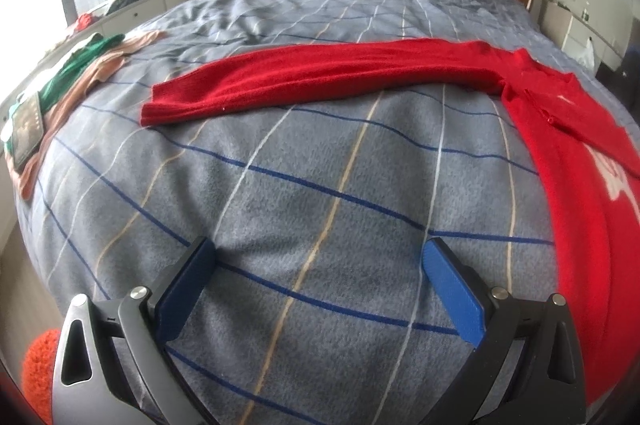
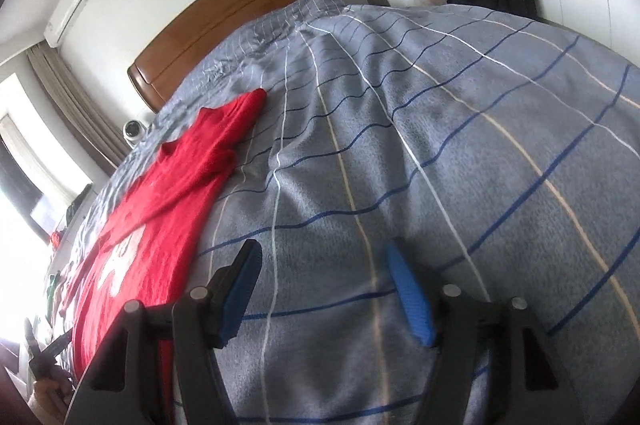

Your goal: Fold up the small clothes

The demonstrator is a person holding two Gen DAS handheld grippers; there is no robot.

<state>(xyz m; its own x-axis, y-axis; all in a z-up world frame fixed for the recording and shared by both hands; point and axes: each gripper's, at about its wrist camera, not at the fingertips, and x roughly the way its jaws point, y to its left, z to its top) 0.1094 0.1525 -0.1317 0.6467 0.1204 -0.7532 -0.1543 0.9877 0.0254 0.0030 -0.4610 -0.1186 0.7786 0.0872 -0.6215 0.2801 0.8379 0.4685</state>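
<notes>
Left wrist view: the left gripper [image 1: 318,281] hangs over bare blanket [image 1: 280,185] at lower centre, jaws wide, nothing between them. The red sweater [image 1: 580,185] lies flat on the blanket, its body filling the right edge of the frame, and one long sleeve [image 1: 304,81] stretches across the middle toward the left, cuff ending at centre left. It looks like a soft, fuzzy knit: light, limp, likely to sag and drag when lifted, and not slippery against the fleecy blanket (it may cling a little). The cuff is probably the best place to pinch this sleeve, so it can be carried back over the body. A pile of green and tan clothes [image 1: 84,65] sits at the far left.

Right wrist view: the right gripper [image 2: 322,289] is also over bare blanket [image 2: 440,145], jaws moderately wide and empty. The sweater [image 2: 160,217] runs up the left side, just beside the left finger, with its other sleeve [image 2: 244,113] at upper left, apparently folded in. The near side hem looks like the closest grasp; take a good pinch of knit, since a thin bite could slip out.
</notes>
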